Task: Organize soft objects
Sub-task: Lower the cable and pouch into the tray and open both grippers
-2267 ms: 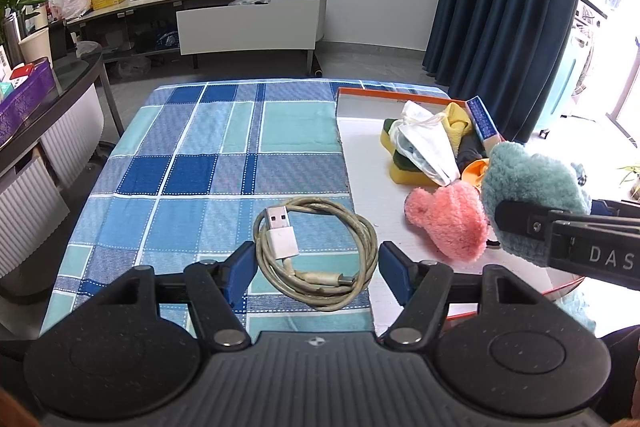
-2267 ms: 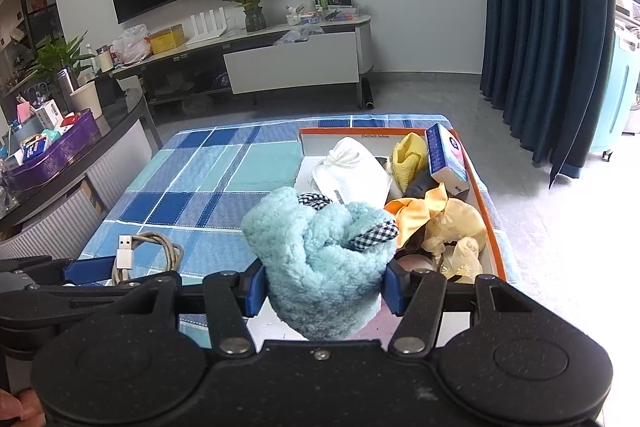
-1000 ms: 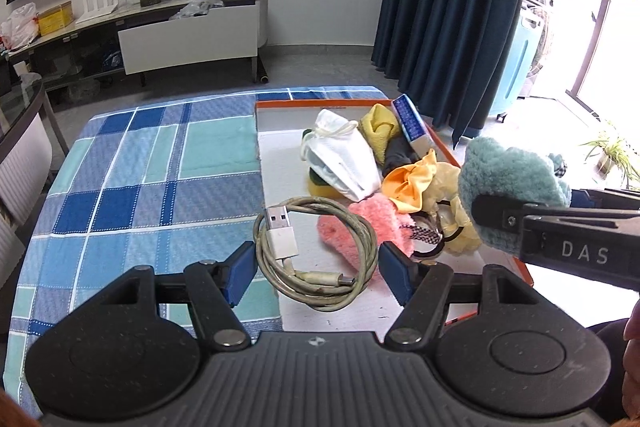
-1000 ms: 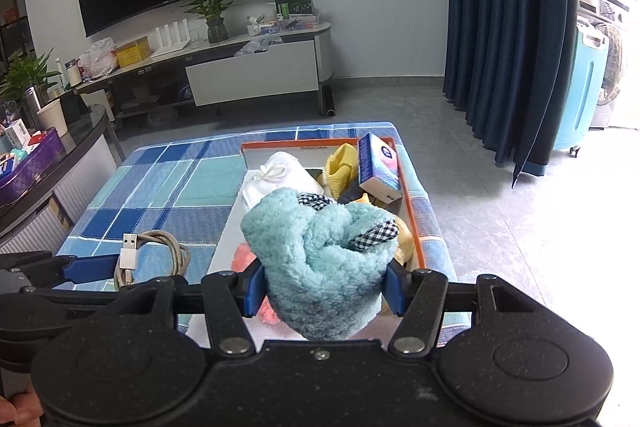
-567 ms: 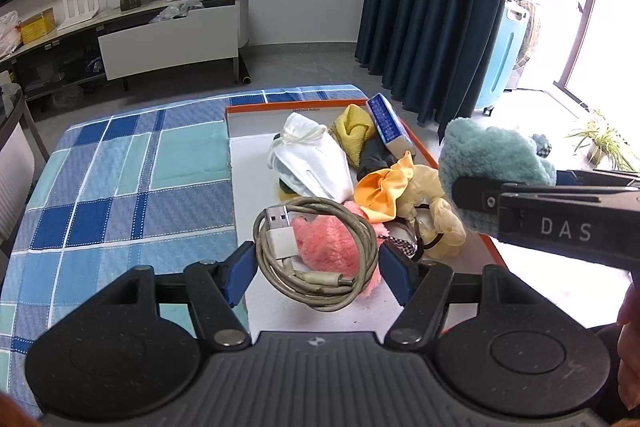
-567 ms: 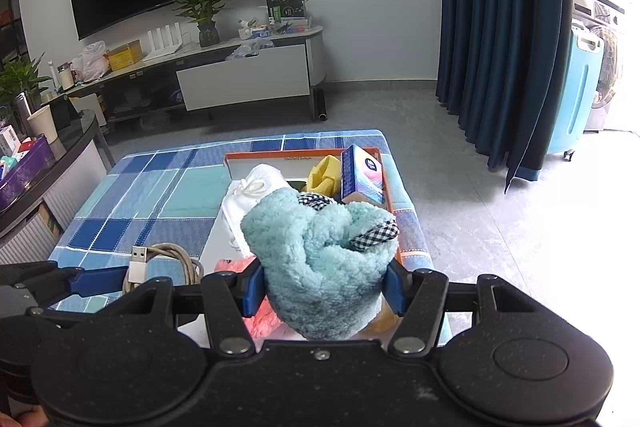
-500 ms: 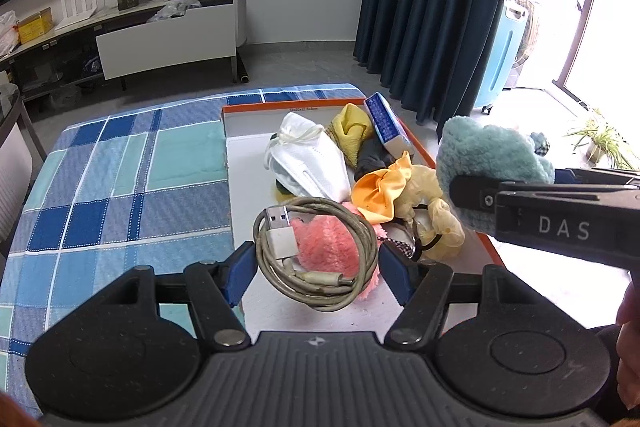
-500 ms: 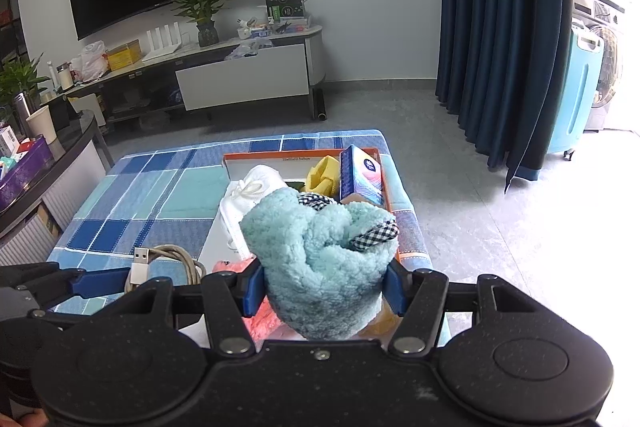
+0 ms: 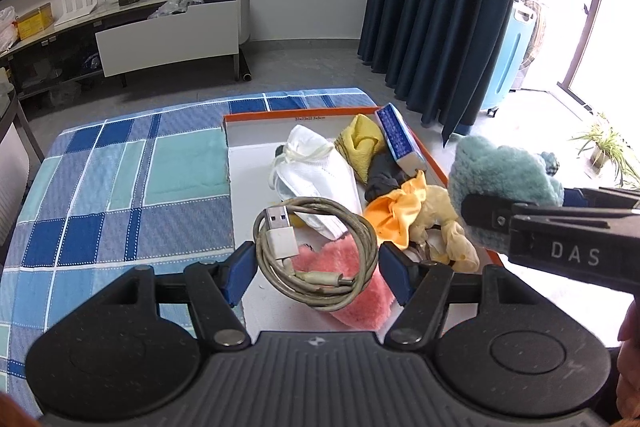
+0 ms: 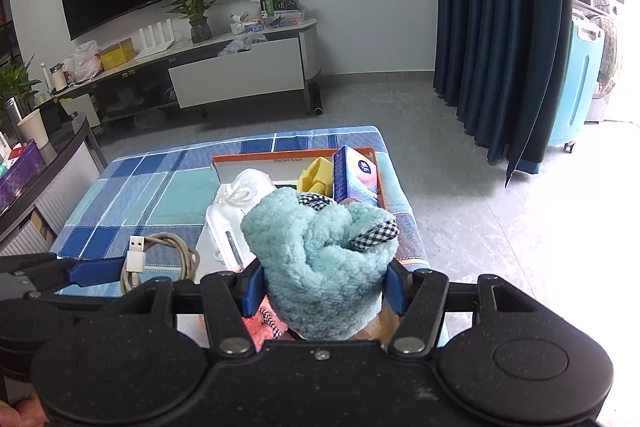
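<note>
My left gripper (image 9: 316, 267) is shut on a coiled beige USB cable (image 9: 316, 255) and holds it above the near end of an orange-rimmed white tray (image 9: 256, 131). My right gripper (image 10: 324, 287) is shut on a fluffy teal plush item with checked trim (image 10: 320, 259), above the tray's right side; it also shows in the left wrist view (image 9: 500, 179). In the tray lie a pink fluffy item (image 9: 352, 291), a white face mask (image 9: 316, 183), yellow cloth (image 9: 360, 143), an orange scrunchie (image 9: 396, 215) and a tissue pack (image 9: 400, 143).
The tray sits on a blue checked tablecloth (image 9: 120, 187) on a low table. A dark curtain (image 9: 440, 7) and a TV console (image 9: 160, 35) stand behind. A side table with clutter (image 10: 24, 163) is at the left.
Both grippers moved right, from over the tablecloth to over the tray, and rose. The cable now hangs over the pink item. Both grips are unchanged.
</note>
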`<state>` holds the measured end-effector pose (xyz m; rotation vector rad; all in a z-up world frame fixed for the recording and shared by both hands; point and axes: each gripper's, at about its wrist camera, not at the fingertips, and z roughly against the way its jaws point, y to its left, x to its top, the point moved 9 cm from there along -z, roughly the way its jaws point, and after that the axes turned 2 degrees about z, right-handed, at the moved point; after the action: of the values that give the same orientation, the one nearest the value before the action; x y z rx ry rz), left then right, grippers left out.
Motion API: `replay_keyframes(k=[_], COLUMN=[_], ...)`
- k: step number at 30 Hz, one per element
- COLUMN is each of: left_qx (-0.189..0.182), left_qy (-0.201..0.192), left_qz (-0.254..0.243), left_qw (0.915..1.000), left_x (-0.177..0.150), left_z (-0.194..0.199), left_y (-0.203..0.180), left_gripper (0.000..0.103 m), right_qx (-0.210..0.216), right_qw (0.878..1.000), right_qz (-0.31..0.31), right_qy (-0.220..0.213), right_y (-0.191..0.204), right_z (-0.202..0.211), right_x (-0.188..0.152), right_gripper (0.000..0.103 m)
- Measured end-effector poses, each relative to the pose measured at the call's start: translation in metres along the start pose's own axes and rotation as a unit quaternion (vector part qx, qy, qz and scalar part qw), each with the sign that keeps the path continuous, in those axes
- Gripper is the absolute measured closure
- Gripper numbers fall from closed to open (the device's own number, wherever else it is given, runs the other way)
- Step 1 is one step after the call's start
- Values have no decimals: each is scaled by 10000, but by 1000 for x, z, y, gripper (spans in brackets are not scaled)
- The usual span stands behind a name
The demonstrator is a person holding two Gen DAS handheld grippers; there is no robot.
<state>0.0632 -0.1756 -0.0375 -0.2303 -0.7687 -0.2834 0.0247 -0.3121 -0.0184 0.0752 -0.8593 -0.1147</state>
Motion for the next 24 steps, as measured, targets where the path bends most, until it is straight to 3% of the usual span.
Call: replay_keyframes(k=[24], left_qx=[-166], left_qy=[103], left_qz=[-134], left_qw=[9997], left_x=[35], left_z=[-33], left_y=[-9], left_gripper=[35], right_qx=[148], right_qw=[9991], right_qz=[-76], right_qy=[378], right_y=[0], right_z=[-22], right_x=[-15], right_gripper=[30])
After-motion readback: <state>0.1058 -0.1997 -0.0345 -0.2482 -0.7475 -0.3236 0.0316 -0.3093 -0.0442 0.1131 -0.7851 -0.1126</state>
